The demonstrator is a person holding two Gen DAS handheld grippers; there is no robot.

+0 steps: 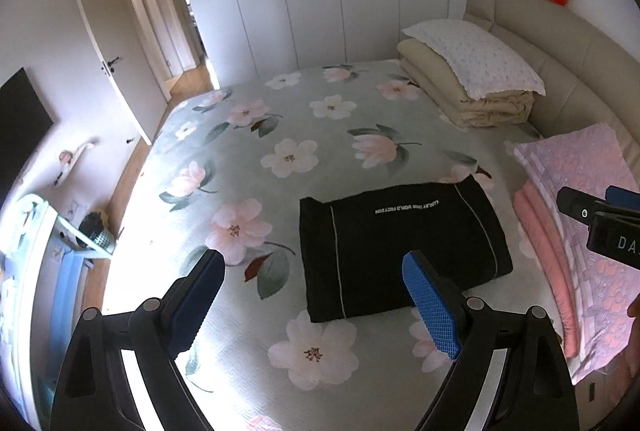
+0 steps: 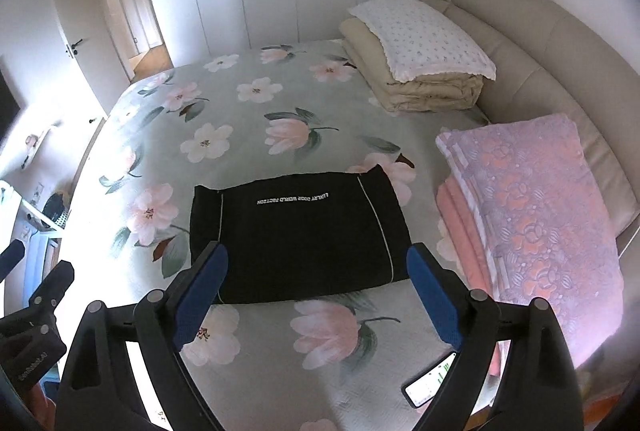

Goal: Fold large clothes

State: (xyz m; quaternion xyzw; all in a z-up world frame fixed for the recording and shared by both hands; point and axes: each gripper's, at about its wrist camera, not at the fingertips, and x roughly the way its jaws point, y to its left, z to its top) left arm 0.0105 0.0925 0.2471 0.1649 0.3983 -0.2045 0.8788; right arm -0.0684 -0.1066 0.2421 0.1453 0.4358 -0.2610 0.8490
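Observation:
A black garment (image 1: 400, 251) with thin white stripes and white lettering lies folded into a flat rectangle on the floral bedspread (image 1: 280, 159). It also shows in the right wrist view (image 2: 300, 235). My left gripper (image 1: 316, 271) is open and empty, held above the bed just in front of the garment's near left corner. My right gripper (image 2: 318, 265) is open and empty, held above the garment's near edge. The right gripper's body shows at the right edge of the left wrist view (image 1: 600, 219).
A folded pink blanket stack (image 2: 532, 231) lies to the right of the garment. A beige duvet with a white pillow (image 2: 416, 67) sits by the headboard (image 2: 540, 43). A phone (image 2: 430, 381) lies on the bed near the right gripper. Wardrobes and an open door stand beyond.

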